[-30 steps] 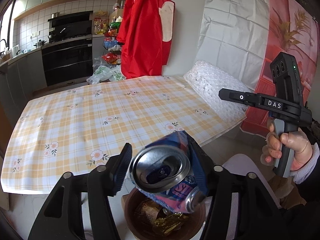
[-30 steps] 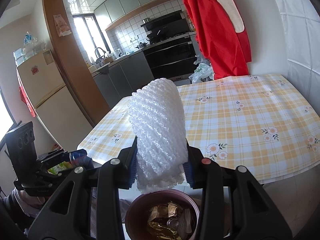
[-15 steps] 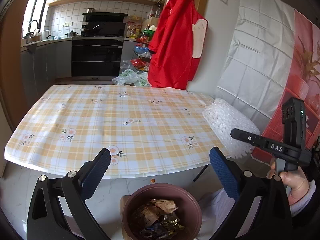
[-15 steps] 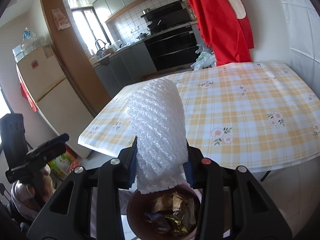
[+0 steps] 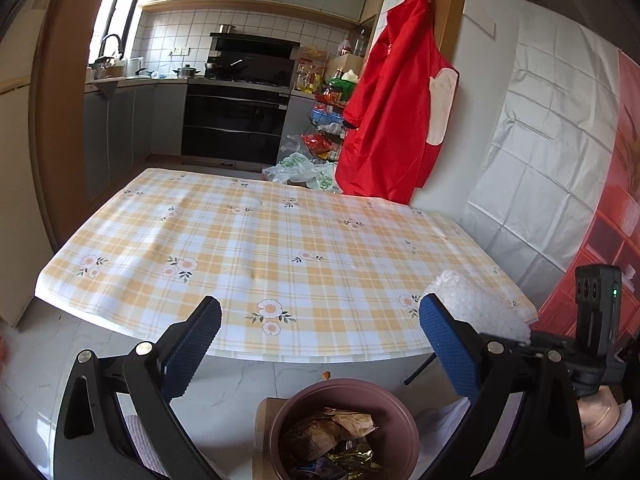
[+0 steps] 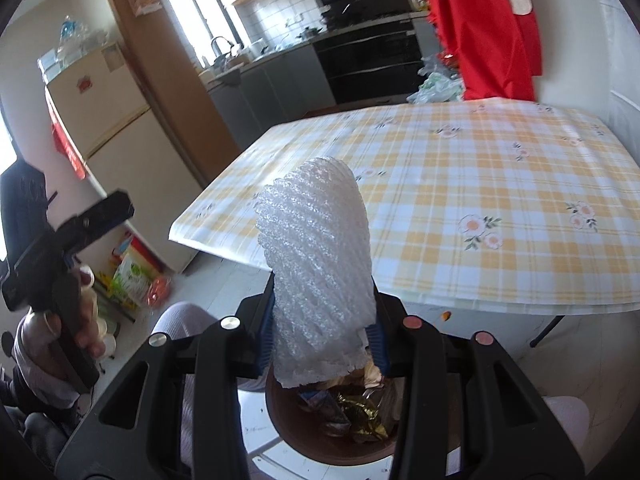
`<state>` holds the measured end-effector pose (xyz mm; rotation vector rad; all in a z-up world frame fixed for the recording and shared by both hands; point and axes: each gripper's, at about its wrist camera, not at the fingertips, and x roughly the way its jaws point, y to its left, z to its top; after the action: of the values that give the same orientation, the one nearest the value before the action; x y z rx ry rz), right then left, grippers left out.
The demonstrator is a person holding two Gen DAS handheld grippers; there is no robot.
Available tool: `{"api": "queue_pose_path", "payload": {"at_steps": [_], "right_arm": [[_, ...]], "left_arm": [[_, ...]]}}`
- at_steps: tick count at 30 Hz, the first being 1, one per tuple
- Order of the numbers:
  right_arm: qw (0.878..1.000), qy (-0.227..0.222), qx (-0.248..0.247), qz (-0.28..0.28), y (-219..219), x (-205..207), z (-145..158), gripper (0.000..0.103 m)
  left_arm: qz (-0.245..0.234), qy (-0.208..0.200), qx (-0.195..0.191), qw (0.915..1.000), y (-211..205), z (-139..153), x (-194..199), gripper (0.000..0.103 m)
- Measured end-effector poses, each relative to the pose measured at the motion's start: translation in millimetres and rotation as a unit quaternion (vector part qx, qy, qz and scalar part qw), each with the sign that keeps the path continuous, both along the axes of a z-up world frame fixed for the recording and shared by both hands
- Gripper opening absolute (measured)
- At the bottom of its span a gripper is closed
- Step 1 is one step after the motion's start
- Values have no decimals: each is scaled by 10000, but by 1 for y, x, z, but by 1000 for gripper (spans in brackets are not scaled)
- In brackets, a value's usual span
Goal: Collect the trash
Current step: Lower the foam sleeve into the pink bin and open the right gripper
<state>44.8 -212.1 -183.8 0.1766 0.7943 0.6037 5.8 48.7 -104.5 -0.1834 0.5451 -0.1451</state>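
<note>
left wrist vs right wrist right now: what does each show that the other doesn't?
Left wrist only: the left tool head on, wide open with nothing between its blue pads, its jaws having just opened, and the red-and-white wall covering on the right.

Right wrist only: the right tool shut on the white foam wrap, and the fridge.

Both: the plaid tablecloth, the red apron, and the brown trash bin holding wrappers below the tools.

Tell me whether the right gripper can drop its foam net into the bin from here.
Probably yes: the right gripper holds the foam net right above the open bin, nothing between.
</note>
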Motion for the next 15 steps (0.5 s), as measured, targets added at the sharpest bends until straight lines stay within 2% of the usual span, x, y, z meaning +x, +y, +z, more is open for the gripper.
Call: {"api": "queue_pose_path", "payload": {"at_steps": [3, 10, 12, 14, 15], "right_arm": [[9998, 138, -40, 142, 10, -1, -8, 40], [9983, 343, -199, 434, 31, -4, -19, 50], [9978, 396, -239, 467, 35, -4, -22, 59], [9977, 414, -251, 469, 37, -4, -23, 77], [9978, 392, -270, 456, 37, -4, -23, 83]], "left_arm": [[26, 21, 22, 10000, 1, 0, 1, 97], [49, 98, 74, 9999, 2, -5, 1, 97], [36, 150, 102, 9998, 1, -8, 2, 97], [19, 175, 128, 9998, 0, -9, 2, 97], [24, 180, 145, 9997, 0, -10, 2, 97]]}}
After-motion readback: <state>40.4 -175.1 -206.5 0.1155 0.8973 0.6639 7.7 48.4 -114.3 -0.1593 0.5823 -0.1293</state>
